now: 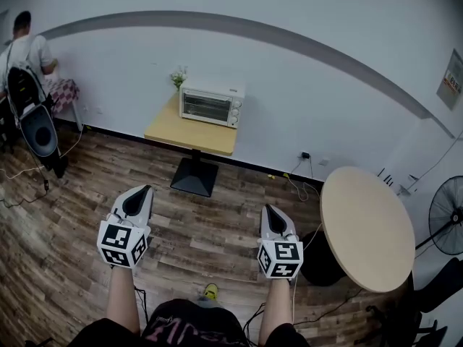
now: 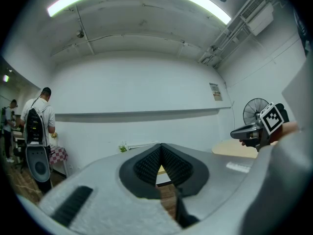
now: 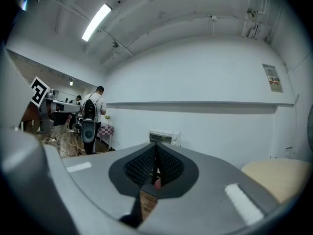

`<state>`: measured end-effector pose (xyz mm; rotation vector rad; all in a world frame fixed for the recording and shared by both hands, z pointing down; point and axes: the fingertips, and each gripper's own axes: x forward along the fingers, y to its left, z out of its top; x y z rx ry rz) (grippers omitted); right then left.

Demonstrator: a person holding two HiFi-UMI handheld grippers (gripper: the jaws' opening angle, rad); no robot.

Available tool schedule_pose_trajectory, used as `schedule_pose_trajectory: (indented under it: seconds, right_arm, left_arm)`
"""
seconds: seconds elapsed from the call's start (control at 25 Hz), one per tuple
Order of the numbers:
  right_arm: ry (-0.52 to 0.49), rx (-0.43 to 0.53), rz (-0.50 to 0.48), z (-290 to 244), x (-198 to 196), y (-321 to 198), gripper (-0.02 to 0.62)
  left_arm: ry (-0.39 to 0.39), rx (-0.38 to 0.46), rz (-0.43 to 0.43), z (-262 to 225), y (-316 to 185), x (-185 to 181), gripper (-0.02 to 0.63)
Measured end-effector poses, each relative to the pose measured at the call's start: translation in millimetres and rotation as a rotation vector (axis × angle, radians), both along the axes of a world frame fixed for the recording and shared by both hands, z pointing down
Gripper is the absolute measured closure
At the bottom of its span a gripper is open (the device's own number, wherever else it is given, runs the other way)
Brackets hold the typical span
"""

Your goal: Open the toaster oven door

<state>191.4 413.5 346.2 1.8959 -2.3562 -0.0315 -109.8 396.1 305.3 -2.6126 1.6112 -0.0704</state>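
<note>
- Jaws are sitting together, empty, on the left gripper (image 1: 143, 191) and right gripper (image 1: 270, 209).
- White boxy toaster oven (image 1: 211, 103) is standing door-shut on the square wooden worktop (image 1: 173, 131).

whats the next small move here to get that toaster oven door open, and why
Probably walk forward toward the toaster oven: it sits on the square table across the room, its door looking shut, with wooden floor between it and both tongs. The left tongs and right tongs are shut and empty, well short of it.
</note>
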Motion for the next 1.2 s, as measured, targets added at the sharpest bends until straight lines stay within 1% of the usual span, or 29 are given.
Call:
schedule_pose_trajectory:
  seconds: [0.4, 0.64, 0.96, 1.2]
  right_arm:
    - [-0.028, -0.029, 0.000, 16.2, 21.2, -67.2, 0.589]
    - [-0.030, -0.043, -0.023, 24.0, 29.9, -119.3, 0.589]
    - [-0.036, -0.054, 0.007, 23.0, 71.6, -175.6, 0.589]
    - [-0.038, -0.076, -0.012, 30.2, 83.0, -204.5, 0.589]
  left_arm:
    - [-0.037, -0.034, 0.003, 17.0, -63.2, 22.8, 0.601]
    - [-0.038, -0.052, -0.016, 23.3, -112.9, 33.5, 0.601]
    - [-0.054, -0.048, -0.009, 19.2, -182.7, 66.5, 0.601]
    - [-0.085, -0.027, -0.019, 4.5, -213.3, 80.2, 0.601]
